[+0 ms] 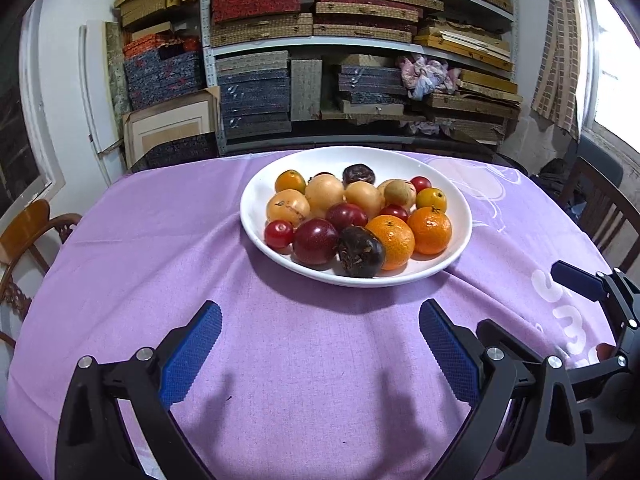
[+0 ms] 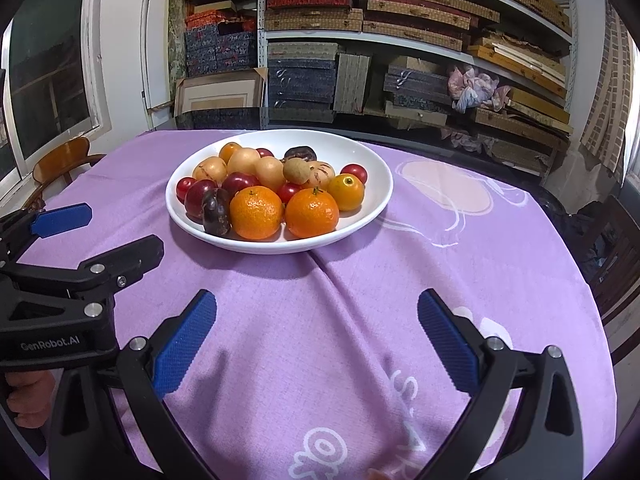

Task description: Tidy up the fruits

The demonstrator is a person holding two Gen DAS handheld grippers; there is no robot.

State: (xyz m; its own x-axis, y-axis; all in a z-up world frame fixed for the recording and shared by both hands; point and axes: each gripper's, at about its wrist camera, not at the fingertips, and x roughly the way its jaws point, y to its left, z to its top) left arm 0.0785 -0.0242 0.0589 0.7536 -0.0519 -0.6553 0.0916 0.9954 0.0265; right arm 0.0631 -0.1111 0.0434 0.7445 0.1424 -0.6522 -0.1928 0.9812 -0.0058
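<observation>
A white bowl (image 1: 256,196) sits on the purple tablecloth (image 1: 160,264) and holds several fruits: two oranges (image 1: 392,240), red plums (image 1: 315,240), pale yellow fruits (image 1: 324,194) and a dark wrinkled fruit (image 1: 360,252). My left gripper (image 1: 320,324) is open and empty, hovering over the cloth in front of the bowl. My right gripper (image 2: 316,316) is open and empty too, short of the bowl (image 2: 372,200), with the oranges (image 2: 256,212) nearest it. Each gripper shows at the edge of the other's view.
Metal shelves (image 1: 360,44) stacked with flat boxes stand behind the table. Wooden chairs stand at the left (image 1: 28,232) and at the right (image 1: 600,200). A window (image 2: 48,64) is on the left wall.
</observation>
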